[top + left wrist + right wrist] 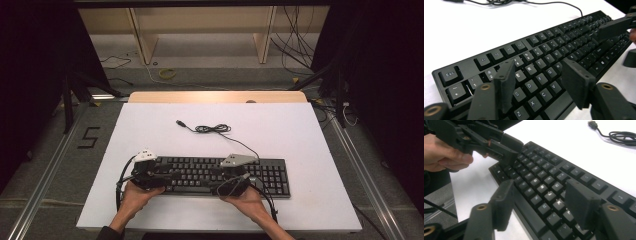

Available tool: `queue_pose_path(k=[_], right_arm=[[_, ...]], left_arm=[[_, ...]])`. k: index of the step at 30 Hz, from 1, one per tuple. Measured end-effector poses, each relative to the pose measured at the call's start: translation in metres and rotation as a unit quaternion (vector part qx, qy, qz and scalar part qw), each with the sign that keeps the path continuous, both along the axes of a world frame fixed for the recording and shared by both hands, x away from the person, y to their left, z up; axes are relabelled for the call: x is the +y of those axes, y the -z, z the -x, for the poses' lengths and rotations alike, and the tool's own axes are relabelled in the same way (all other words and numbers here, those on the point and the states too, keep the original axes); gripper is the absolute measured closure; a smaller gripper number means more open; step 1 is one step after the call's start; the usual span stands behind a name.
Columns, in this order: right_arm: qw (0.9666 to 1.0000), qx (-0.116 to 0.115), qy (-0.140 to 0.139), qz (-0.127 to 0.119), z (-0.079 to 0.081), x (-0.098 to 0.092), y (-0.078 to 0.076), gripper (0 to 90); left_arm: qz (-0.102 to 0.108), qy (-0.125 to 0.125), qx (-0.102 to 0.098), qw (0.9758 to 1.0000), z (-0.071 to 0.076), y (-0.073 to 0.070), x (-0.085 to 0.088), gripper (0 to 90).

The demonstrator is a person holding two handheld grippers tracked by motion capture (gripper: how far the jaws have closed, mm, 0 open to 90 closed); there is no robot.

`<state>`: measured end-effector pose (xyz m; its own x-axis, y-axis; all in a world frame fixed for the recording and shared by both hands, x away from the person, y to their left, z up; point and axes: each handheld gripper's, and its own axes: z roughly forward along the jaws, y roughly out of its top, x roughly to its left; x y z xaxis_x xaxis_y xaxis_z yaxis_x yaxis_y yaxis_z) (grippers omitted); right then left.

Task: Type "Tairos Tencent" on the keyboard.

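black keyboard (pixel 220 175) lies flat on the white table top (pixel 300 135), long axis running left-right across the person's front, number pad end to the person's right. its cable (pixel 220 130) trails off the far edge of the keyboard and coils just behind it, plug end lying loose.

left gripper (pixel 539 82) sits over the keyboard's left end, pointing down at the letter keys around d, f, g. jaws apart, nothing between them, pads not pressing any key that i can tell. right gripper (pixel 539 202) sits over the near edge of the keyboard, right of its middle, jaws also apart with bare keys showing in the gap, nothing held.

both hands are at the keyboard's near long edge, one toward each end, about equally close. keyboard lies straight ahead and under the fingers. likely next move is a two-sided grab or key press; it turns on each gripper keeping square to that long axis so the board doesn't swivel.
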<state>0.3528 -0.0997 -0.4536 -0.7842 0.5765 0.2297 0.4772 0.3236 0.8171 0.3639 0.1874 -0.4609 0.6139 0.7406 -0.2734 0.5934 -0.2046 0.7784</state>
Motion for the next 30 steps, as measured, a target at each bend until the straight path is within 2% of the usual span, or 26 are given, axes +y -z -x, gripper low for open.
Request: queue_pose_path(k=[11,17,21,26,30], right_arm=[[0.9999,0.003,-0.007,0.011,-0.007,0.013,0.001,58.7],[0.9997,0.007,-0.014,0.017,-0.009,0.018,0.004,65.8],[0.9997,0.008,-0.016,0.019,-0.011,0.02,0.005,69.9],[0.9993,0.01,-0.02,0.029,-0.013,0.026,0.007,80.5],[0.999,0.013,-0.023,0.035,-0.013,0.029,0.009,84.2]], left_arm=[[0.017,0.0,-0.012,0.9998,0.01,-0.001,0.004,34.0],[0.023,-0.001,-0.024,0.9994,0.016,-0.003,0.007,31.6],[0.027,-0.001,-0.025,0.9993,0.018,-0.003,0.008,31.1],[0.029,-0.002,-0.027,0.9992,0.023,-0.001,0.01,29.9],[0.031,-0.001,-0.03,0.9991,0.025,-0.001,0.012,29.5]])
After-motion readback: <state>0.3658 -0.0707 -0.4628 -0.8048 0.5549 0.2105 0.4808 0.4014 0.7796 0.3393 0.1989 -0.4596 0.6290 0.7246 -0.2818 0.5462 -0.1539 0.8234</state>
